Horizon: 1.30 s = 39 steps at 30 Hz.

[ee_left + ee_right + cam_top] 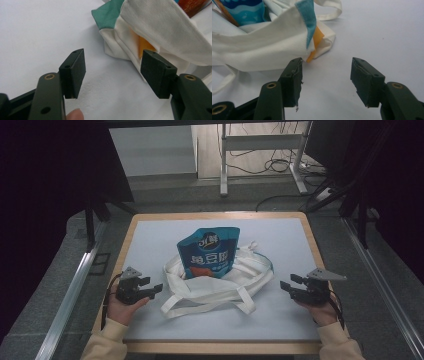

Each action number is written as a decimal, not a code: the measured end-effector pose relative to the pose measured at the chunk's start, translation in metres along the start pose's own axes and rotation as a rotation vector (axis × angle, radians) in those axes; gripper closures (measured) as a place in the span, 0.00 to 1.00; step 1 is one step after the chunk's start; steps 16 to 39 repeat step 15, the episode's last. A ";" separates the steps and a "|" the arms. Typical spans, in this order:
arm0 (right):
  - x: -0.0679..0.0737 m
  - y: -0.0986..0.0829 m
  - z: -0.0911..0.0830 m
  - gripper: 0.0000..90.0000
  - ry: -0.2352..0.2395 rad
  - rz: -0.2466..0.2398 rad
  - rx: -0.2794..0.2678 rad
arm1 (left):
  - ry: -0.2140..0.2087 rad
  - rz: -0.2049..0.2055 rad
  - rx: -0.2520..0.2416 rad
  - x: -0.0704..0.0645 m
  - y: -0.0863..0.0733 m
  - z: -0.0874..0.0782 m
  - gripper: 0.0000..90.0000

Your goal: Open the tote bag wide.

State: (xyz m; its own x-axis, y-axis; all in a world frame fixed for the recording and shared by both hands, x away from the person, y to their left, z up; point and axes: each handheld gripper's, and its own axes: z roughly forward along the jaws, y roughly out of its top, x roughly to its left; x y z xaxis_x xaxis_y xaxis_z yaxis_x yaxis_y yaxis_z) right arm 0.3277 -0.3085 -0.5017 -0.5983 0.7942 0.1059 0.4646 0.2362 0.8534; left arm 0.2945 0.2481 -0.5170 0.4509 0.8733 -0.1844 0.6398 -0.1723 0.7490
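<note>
A blue snack pouch stands upright in the mouth of a crumpled white cloth tote bag at the middle of the table. The bag has teal and orange trim and loose handles. My left gripper rests open on the table just left of the bag, nothing between its jaws; in the left gripper view the bag's corner lies just ahead. My right gripper rests open to the right of the bag. The bag's edge lies just beyond its left jaw.
A white mat covers the wooden table. Grey floor, metal rails and a desk frame with cables lie beyond the table.
</note>
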 end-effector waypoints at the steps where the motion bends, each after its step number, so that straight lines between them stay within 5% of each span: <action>1: 0.000 0.000 0.000 0.47 -0.001 -0.002 -0.002 | 0.000 0.001 0.000 0.000 0.000 0.000 0.40; 39: 0.003 -0.004 0.004 0.43 -0.020 -0.027 0.023 | 0.011 -0.002 0.004 0.003 -0.001 0.001 0.38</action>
